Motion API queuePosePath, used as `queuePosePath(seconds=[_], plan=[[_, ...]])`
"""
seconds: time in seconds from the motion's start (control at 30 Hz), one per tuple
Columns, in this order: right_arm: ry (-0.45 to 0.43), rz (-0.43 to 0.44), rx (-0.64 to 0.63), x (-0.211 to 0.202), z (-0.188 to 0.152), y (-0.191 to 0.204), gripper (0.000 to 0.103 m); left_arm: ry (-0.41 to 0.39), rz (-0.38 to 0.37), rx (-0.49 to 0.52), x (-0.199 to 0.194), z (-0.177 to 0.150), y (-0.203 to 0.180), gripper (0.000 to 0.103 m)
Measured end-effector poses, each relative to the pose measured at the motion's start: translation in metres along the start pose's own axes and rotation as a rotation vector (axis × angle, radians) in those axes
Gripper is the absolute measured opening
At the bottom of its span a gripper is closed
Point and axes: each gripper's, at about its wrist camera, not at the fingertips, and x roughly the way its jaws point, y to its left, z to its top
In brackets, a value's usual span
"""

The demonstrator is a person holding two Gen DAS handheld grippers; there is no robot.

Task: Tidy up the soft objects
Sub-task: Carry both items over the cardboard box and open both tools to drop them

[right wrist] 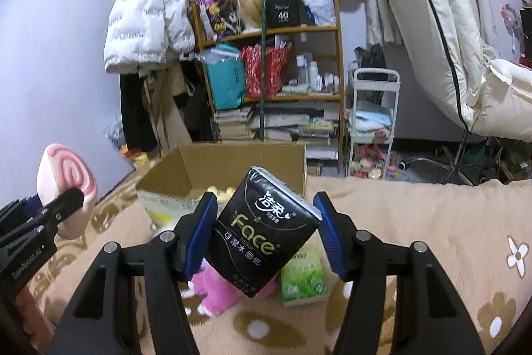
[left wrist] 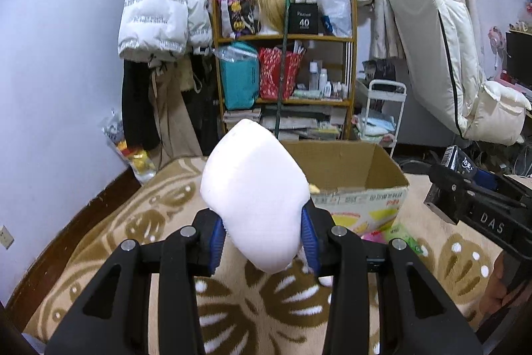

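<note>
My left gripper (left wrist: 262,235) is shut on a white plush cushion (left wrist: 252,198) and holds it above the blanket; from the right wrist view the cushion (right wrist: 66,178) shows a pink swirl face. My right gripper (right wrist: 266,228) is shut on a black tissue pack (right wrist: 264,232) and holds it tilted above the blanket; the pack also shows at the far right of the left wrist view (left wrist: 460,160). An open cardboard box (right wrist: 226,168) stands just beyond both grippers, with yellow items inside.
A pink plush toy (right wrist: 226,288) and a green tissue pack (right wrist: 302,278) lie on the beige flowered blanket (right wrist: 415,238) under the right gripper. Behind the box stand a wooden shelf (right wrist: 276,69), a white trolley (right wrist: 372,122), hanging jackets and a leaning mattress.
</note>
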Motion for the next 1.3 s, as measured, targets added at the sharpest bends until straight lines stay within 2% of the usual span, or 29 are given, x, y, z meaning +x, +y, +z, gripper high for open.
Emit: queuePosePath(seconds=[0.27, 0.83, 1.3], plan=[[-0.061, 0.002, 0.015, 0.005, 0.015, -0.009, 0.063, -0.088, 0.001, 0.01, 0.003, 0.016, -0.006, 0.038], [-0.139, 0.053, -0.077, 0.039, 0.046, 0.002, 0.063, -0.153, -0.023, 0.06, 0.044, 0.045, -0.018, 0.039], [-0.128, 0.096, -0.018, 0.075, 0.057, -0.005, 0.063, -0.1, -0.047, 0.043, 0.094, 0.047, -0.014, 0.039]])
